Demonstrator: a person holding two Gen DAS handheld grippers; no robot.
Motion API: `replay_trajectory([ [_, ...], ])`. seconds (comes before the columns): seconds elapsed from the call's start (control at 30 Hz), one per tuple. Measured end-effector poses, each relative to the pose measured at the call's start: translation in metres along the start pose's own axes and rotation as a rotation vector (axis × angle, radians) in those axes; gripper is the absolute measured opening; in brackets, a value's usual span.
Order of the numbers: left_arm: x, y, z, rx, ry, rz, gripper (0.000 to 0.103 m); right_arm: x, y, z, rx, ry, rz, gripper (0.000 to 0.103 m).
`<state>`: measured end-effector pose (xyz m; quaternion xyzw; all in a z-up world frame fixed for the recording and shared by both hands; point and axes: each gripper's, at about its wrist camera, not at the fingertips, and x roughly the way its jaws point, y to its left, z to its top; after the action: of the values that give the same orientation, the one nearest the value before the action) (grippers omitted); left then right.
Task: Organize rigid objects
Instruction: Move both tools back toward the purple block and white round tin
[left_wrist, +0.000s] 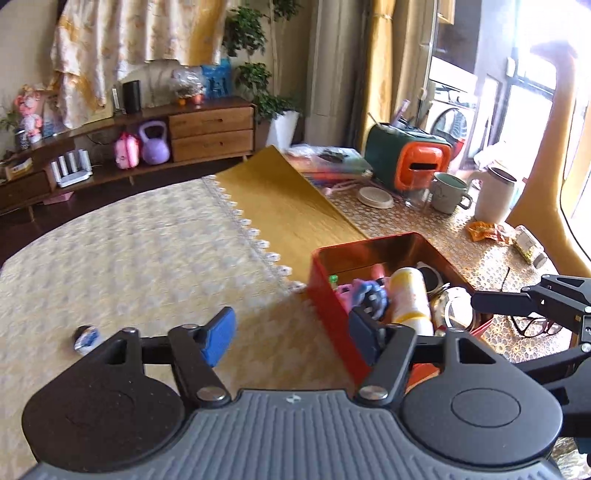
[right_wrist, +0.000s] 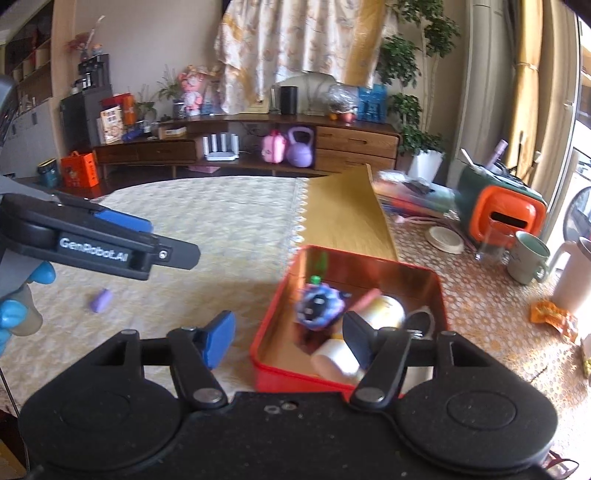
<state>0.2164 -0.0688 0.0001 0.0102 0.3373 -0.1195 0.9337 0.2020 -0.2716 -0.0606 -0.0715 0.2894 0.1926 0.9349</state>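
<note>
A red tin box (left_wrist: 334, 325) (right_wrist: 273, 314) sits on the cream tablecloth. It holds a blue-purple toy (right_wrist: 319, 304) (left_wrist: 369, 293), a white-and-yellow bottle (left_wrist: 410, 299) (right_wrist: 380, 310) and other small items. My left gripper (left_wrist: 291, 336) is open and empty, over the box's left wall. My right gripper (right_wrist: 290, 338) is open and empty, above the box's near left corner. A small round blue-white object (left_wrist: 85, 338) lies on the cloth at left. A small purple piece (right_wrist: 100, 300) lies on the cloth left of the box.
On the table's right stand an orange-green case (left_wrist: 410, 158), a green mug (left_wrist: 448, 192), a white jug (left_wrist: 493, 197), a glass, a round lid, snack wrappers and books. Glasses (left_wrist: 535, 325) lie right of the box. The left gripper shows in the right wrist view (right_wrist: 110, 240).
</note>
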Motion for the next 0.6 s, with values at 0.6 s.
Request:
replay_trajectory([
  [0.6, -0.053, 0.089, -0.053, -0.087, -0.021, 0.137, 0.082, 0.015, 0.076, 0.019, -0.069, -0.013, 0.137, 0.087],
])
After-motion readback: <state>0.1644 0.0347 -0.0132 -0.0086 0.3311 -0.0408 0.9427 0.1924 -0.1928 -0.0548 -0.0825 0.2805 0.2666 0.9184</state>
